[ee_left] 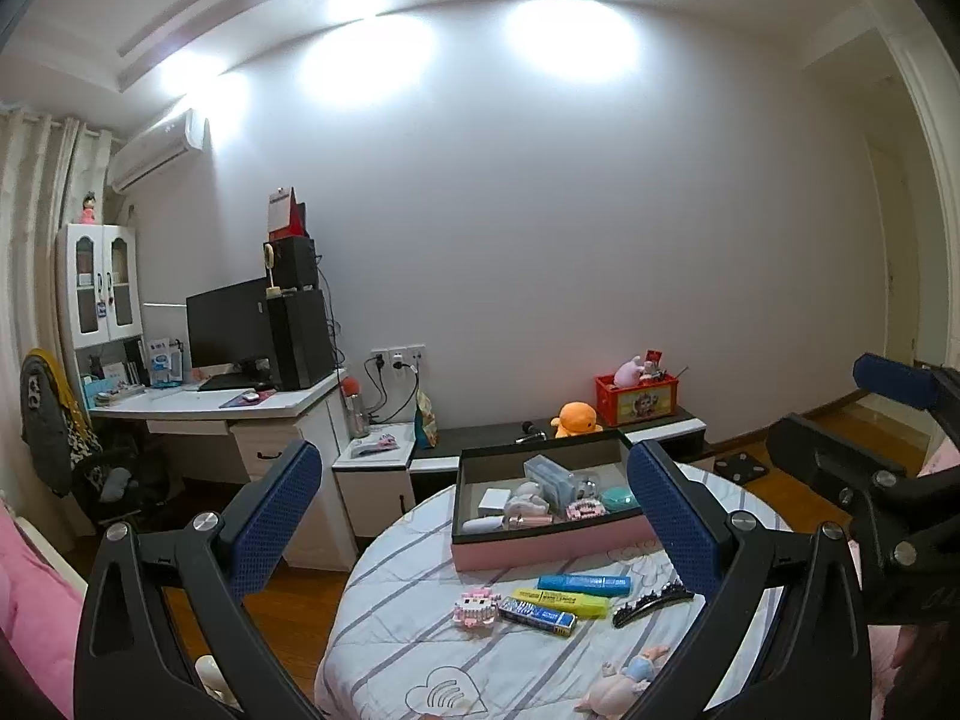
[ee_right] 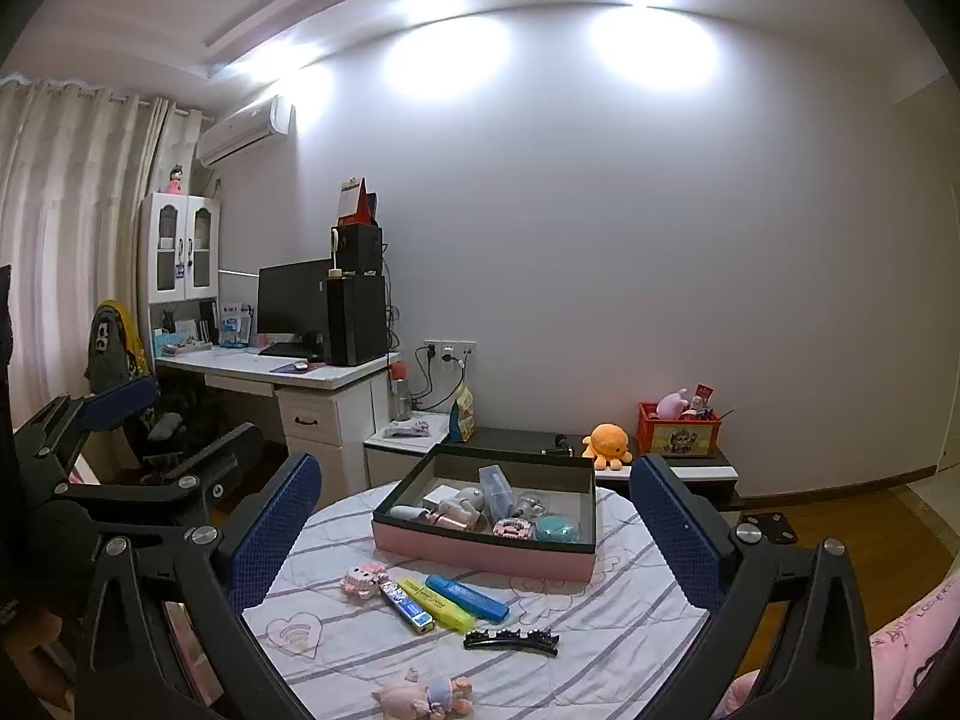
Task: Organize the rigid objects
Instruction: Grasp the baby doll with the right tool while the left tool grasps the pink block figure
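Observation:
A pink box (ee_left: 540,546) (ee_right: 480,552) with dark inner walls sits on the round striped table (ee_left: 396,636) (ee_right: 600,648) and holds several small items. In front of it lie a pink block figure (ee_left: 476,605) (ee_right: 361,581), a blue-silver pack (ee_left: 538,615) (ee_right: 407,605), a yellow highlighter (ee_left: 561,600) (ee_right: 437,602), a blue highlighter (ee_left: 583,584) (ee_right: 467,597), a black hair clip (ee_left: 651,602) (ee_right: 511,642) and a small doll (ee_left: 624,681) (ee_right: 426,697). My left gripper (ee_left: 474,510) and right gripper (ee_right: 474,516) are open, empty, above the table's near side.
A white desk (ee_left: 240,405) (ee_right: 300,369) with monitor and speakers stands at the left. A low cabinet (ee_left: 660,426) (ee_right: 690,468) by the wall carries an orange plush and a red box. A scale (ee_right: 768,528) lies on the wooden floor.

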The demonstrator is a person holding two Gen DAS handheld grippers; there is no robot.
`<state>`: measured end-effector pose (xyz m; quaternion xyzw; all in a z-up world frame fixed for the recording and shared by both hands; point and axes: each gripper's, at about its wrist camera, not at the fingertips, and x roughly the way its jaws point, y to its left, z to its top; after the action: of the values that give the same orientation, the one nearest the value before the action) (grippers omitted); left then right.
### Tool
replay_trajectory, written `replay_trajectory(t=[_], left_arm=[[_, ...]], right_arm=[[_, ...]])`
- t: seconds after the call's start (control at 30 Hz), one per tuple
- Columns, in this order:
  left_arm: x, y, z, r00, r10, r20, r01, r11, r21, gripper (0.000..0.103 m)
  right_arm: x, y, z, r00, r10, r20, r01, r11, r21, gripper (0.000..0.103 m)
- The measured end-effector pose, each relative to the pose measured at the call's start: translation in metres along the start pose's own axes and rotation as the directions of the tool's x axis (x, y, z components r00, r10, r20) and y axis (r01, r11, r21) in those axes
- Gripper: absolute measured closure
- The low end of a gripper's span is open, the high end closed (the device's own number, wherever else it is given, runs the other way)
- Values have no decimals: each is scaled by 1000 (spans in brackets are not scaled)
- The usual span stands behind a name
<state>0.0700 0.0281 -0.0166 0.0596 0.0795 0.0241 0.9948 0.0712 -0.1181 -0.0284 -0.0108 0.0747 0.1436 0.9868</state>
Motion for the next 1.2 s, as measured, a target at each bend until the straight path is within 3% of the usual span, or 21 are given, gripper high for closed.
replay_trajectory(t=[0.23, 0.43, 0.53, 0.73, 0.87, 1.07, 1.2], left_arm=[[16, 8, -23, 996, -38, -80, 36, 999, -30, 0], [38, 17, -76, 975, -44, -219, 36, 999, -41, 0], [46, 24, -102, 957, -42, -286, 26, 998, -58, 0], [57, 28, -132, 930, -27, -366, 15, 999, -36, 0], [64, 27, -140, 921, -33, -389, 24, 999, -29, 0], [78, 22, -149, 903, -48, -427, 43, 999, -21, 0], [90, 20, -154, 889, -62, -454, 55, 998, -30, 0]], right_arm=[[4, -1, -14, 999, -15, -45, 15, 1000, -1, 0], [24, -3, -51, 987, -31, -158, 35, 999, 17, 0], [41, -3, -83, 969, -22, -245, 34, 999, 42, 0], [81, 5, -159, 899, 58, -434, 7, 989, 146, 0], [101, 14, -185, 881, 19, -472, 43, 992, 121, 0], [125, 18, -191, 866, -16, -499, 78, 991, 104, 0], [138, 20, -199, 850, 28, -526, 19, 996, 83, 0]])
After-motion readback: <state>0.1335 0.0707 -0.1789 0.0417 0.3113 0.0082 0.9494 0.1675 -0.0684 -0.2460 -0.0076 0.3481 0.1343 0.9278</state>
